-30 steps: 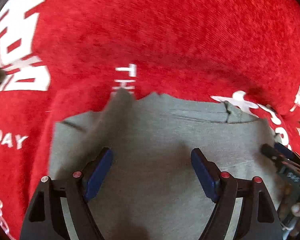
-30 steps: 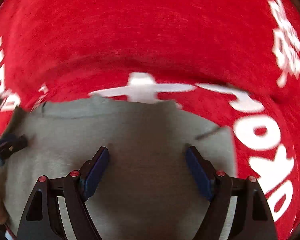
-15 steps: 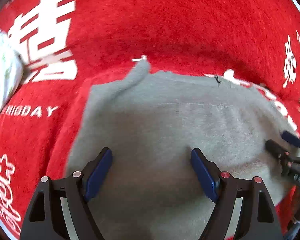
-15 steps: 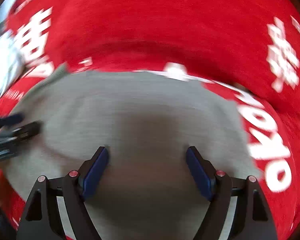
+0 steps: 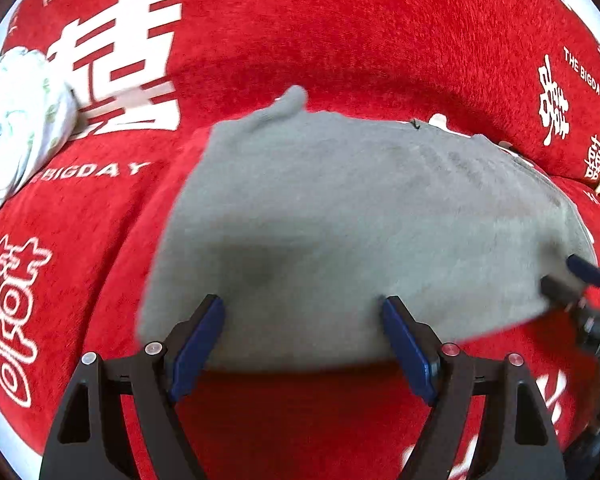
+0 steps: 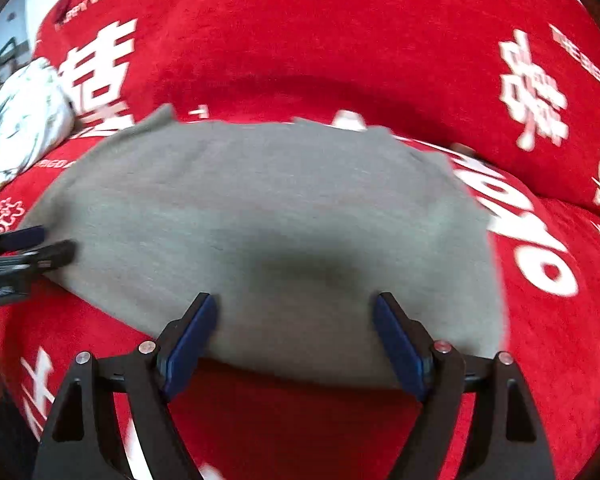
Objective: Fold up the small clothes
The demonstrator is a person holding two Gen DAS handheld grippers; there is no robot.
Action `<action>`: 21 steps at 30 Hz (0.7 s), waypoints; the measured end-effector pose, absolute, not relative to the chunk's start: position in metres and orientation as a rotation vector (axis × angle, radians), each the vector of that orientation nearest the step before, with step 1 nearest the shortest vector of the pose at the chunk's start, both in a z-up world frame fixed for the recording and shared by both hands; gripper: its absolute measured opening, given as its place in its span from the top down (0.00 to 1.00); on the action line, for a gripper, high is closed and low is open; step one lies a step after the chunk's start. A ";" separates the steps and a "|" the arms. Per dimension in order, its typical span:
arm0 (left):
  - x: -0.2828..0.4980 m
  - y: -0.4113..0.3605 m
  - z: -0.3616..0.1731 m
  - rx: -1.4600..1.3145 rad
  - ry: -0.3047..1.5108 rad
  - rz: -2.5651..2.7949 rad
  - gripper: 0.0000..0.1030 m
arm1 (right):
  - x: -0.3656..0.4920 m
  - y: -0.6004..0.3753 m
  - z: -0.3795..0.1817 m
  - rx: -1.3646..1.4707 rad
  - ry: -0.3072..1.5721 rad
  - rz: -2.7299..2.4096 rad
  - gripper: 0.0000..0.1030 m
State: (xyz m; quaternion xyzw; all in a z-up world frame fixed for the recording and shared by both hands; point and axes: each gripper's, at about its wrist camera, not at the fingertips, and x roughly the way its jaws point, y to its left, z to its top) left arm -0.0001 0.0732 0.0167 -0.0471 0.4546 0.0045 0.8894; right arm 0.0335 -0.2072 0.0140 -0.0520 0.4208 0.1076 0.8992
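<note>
Now your left claw [image 5: 302, 338] and right claw [image 6: 294, 336], both released, frame the grey garment's [image 5: 360, 220] near edge at lower centre. At left the red cover [image 5: 340, 32] reads "BIGDAY".

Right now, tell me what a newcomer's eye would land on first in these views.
First the bright red cover with big white characters, filling both views. On it lies a folded grey garment, mid-frame, with the open left gripper and open right gripper at its near edge. A white patterned cloth sits at far left.

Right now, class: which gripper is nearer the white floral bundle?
Left. The left gripper is on the grey garment's bundle side; the right gripper is at the far side.
</note>
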 end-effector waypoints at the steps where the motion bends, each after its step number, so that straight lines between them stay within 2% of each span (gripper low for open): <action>1: -0.006 0.079 0.017 -0.109 0.944 0.013 0.20 | 0.033 -0.218 0.014 -0.095 0.875 0.210 0.19; 6: -0.038 0.114 0.022 -0.249 0.941 0.054 0.20 | 0.010 -0.248 0.031 -0.010 0.860 0.139 0.18; 10: -0.055 0.142 0.010 -0.488 0.957 0.010 0.20 | -0.001 -0.243 0.036 0.044 0.845 0.169 0.18; 18: -0.017 0.156 0.004 -0.694 0.876 -0.055 0.20 | -0.014 -0.203 0.027 0.017 0.879 0.258 0.18; 20: -0.007 0.161 0.001 -0.744 0.864 -0.081 0.31 | -0.015 -0.196 0.029 -0.033 0.878 0.257 0.18; 21: -0.003 0.164 -0.002 -0.775 0.865 -0.109 0.56 | -0.013 -0.193 0.033 -0.050 0.875 0.257 0.18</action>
